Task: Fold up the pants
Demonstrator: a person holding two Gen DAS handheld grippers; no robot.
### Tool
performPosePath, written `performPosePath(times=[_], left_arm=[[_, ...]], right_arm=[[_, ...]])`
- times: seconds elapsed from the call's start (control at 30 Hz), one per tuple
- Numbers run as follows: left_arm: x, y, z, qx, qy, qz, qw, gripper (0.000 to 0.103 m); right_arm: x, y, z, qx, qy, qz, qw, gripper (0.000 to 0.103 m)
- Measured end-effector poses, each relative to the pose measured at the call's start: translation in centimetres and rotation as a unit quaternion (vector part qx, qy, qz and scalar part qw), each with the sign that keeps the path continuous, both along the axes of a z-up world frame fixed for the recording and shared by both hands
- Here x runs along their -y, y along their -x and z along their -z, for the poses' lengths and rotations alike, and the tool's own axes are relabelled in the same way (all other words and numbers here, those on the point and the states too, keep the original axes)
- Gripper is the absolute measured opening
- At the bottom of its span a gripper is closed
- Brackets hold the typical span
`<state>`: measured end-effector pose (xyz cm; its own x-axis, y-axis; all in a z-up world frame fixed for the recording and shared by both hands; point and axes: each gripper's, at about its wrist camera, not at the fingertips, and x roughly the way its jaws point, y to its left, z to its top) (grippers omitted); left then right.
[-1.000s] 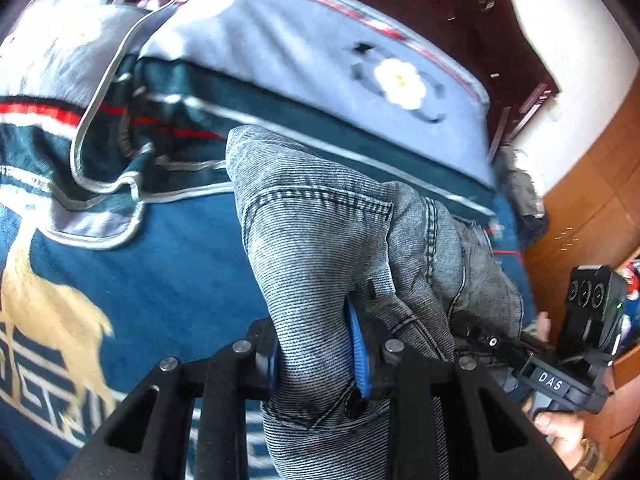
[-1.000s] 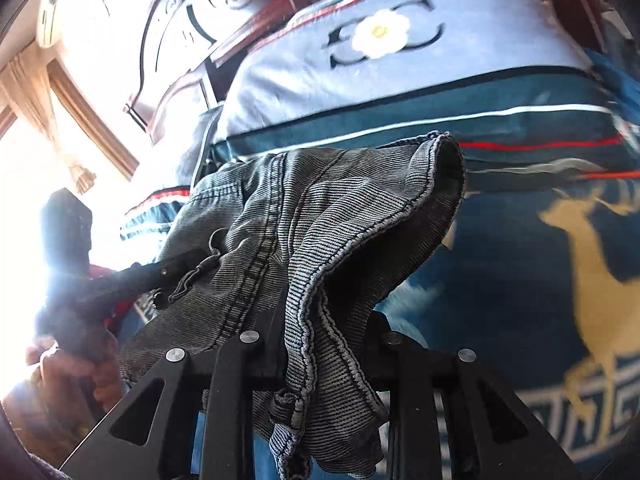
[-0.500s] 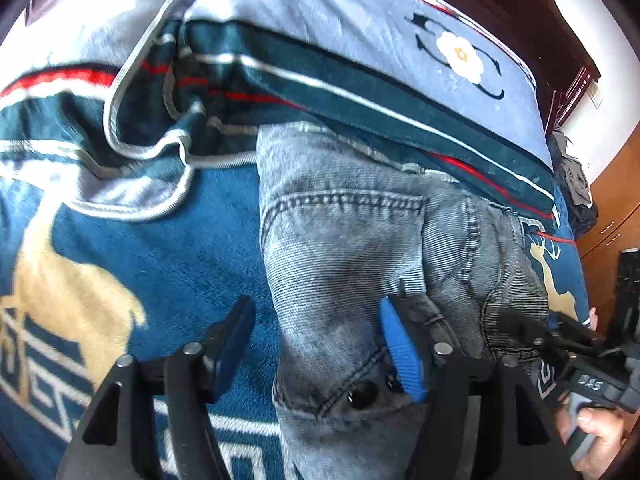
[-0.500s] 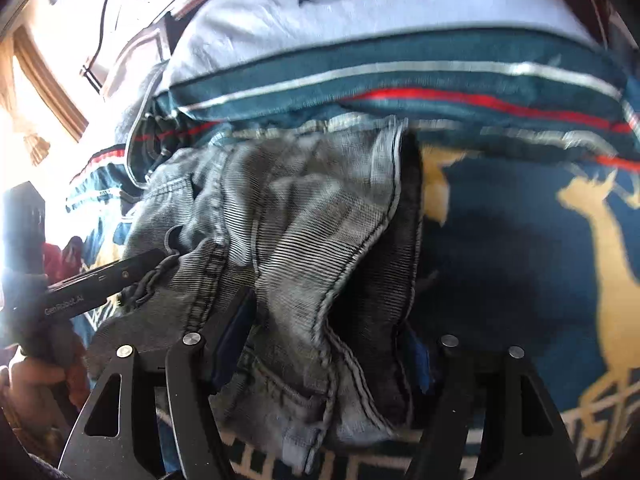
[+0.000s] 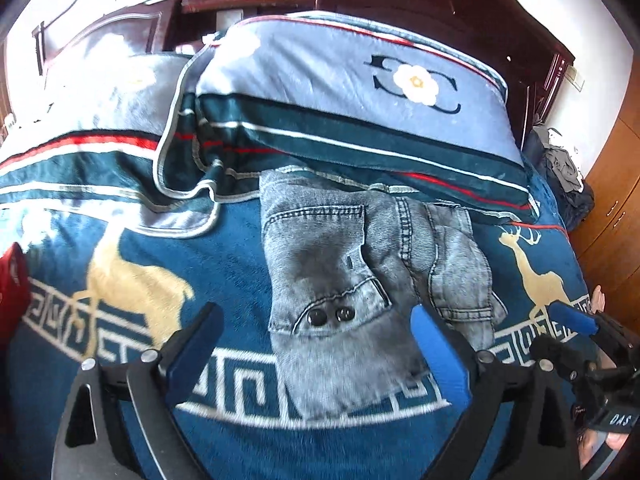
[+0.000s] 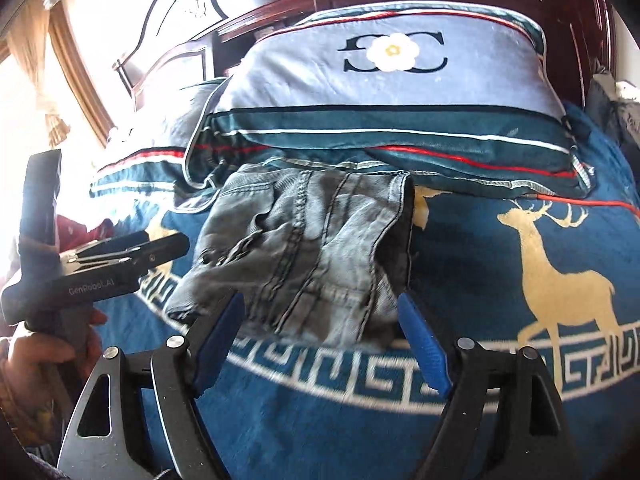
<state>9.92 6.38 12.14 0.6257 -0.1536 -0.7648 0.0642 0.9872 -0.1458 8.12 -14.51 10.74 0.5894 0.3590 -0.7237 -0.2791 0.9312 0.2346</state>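
Pants [image 5: 352, 280] lie as a compact folded bundle on the bed [image 5: 200, 248], toward its head edge, with their top edge just touching the lower rim of the big pillow [image 5: 352, 92]. Grey denim; the button-flap pocket faces up on the left half, seams and a second panel bunched on the right half. In the right wrist view the right side of the bundle [image 6: 320, 248] shows a dark open fold, so the layers are stacked, not flat.

Left gripper [image 5: 316, 356]: jaws spread wide and released, blue pads either side of the bundle's near edge, no cloth between them. Right gripper [image 6: 320, 340]: likewise released, jaws wide apart, straddling the near edge without touching it, as far as I can tell.

Judgement: the bundle reads as set down on purpose against the pillow, where the soft blanket keeps it from sliding. Both tools hang just short of the near edge, probably to clear the cloth. The fold looks near complete; the right half is lumpy and may want smoothing or one more tuck.
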Motion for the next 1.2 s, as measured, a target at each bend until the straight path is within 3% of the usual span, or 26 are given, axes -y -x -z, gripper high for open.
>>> performPosePath(times=[0.07,0.3,0.5,0.83,1.07,1.2], left_arm=[[-0.2,1.1,-0.8,0.007,0.001,-0.002,1.0000,0.103],[-0.6,4.9,-2.8,0.014,-0.015,-0.017,0.9997,0.103],[-0.3,8.1,-4.4,0.031,-0.051,-0.036,0.9976,0.103],[0.1,12.1,-6.6,0.042,-0.043,-0.040,0.9974,0.103],[1.4,14.5,-7.4,0.043,-0.079,-0.046,0.9949,0.103],[1.6,15.7,-7.7,0.045,-0.069,-0.042,0.9957,0.103]], right_arm=[[-0.6,1.0,-0.5,0.003,0.003,0.001,1.000,0.082],[-1.5,4.4,-2.2,0.009,0.007,0.013,1.000,0.091],[-1.9,6.9,-3.6,0.012,0.006,0.019,1.000,0.091],[-1.8,10.0,-5.9,0.030,0.006,0.015,0.999,0.091],[-1.9,12.3,-6.7,0.025,0.013,0.012,1.000,0.091],[-1.6,13.4,-6.9,0.022,0.017,0.017,0.999,0.091]])
